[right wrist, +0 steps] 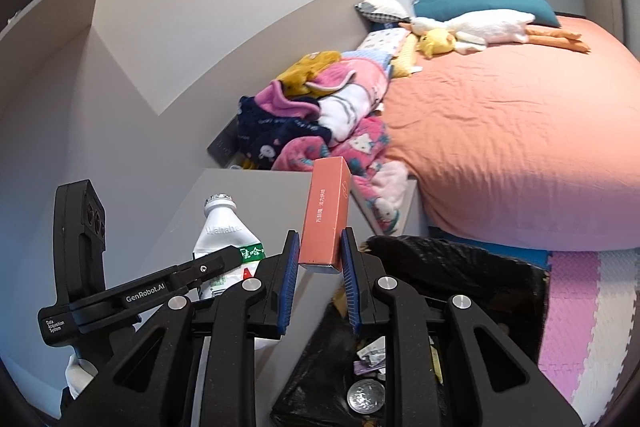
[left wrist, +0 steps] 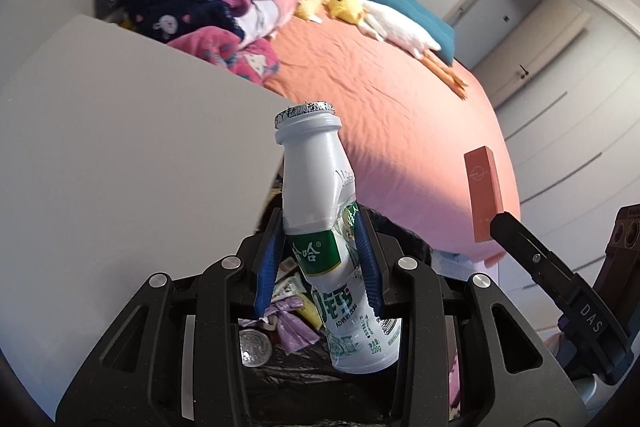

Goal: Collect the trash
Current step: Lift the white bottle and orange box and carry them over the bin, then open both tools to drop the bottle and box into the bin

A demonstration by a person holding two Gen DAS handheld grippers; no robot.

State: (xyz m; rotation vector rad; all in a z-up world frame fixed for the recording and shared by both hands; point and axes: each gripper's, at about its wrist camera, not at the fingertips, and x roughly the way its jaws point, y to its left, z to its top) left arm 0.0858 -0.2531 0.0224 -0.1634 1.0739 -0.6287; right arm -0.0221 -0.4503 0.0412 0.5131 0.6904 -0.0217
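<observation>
Left wrist: left hand-held gripper clamped on dented white drink bottle, above black-lined trash bin.
Right wrist: right hand-held gripper pinching orange carton over trash bin, beside bed.

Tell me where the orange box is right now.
The orange box is clamped upright in the right gripper, centre of the right wrist view, above the black-lined trash bin, with the bottle to its left.
</observation>
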